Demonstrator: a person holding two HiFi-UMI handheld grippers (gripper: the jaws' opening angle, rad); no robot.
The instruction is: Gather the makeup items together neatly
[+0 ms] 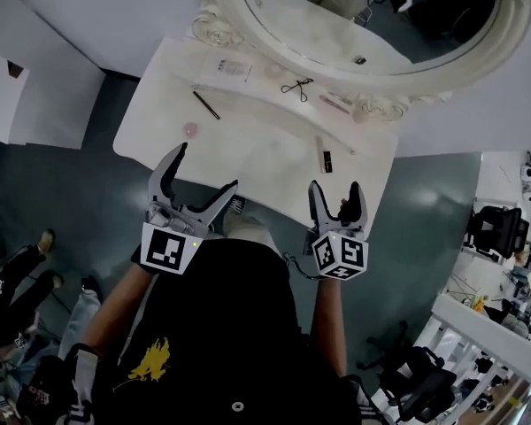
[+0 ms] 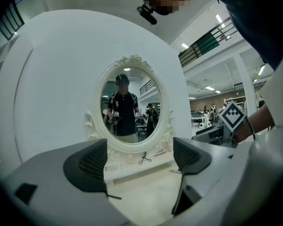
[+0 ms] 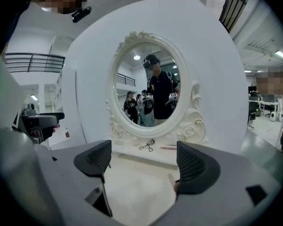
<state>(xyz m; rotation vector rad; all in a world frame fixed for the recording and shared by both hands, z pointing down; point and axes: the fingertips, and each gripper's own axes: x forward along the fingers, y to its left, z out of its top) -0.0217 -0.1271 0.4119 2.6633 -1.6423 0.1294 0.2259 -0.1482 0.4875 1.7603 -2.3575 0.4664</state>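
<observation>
White desk [image 1: 257, 144] is carrying the scattered makeup items in the head view. A black pencil [image 1: 205, 104] is lying toward its left side. A small pink round piece [image 1: 190, 129] is sitting near the pencil, closer to the front edge. A dark lipstick tube [image 1: 327, 159] is lying toward the right. On the raised ledge [image 1: 257, 85] under the oval mirror [image 1: 336, 16], an eyelash curler [image 1: 296, 86] and a pink stick [image 1: 334, 104] are resting, apart from the pencil. The left gripper [image 1: 208, 166] and right gripper [image 1: 334, 189] are hovering at the desk's near edge.

Looking along the left gripper, its jaws are standing wide apart with nothing held. They are framing the curler on the ledge, and the pencil's end is showing by the left jaw.

Looking along the right gripper, its jaws are also gaping and gripping nothing. The lipstick tube is lying on the desk just beside the right jaw. The curler and pink stick are sitting on the ledge beyond.
</observation>
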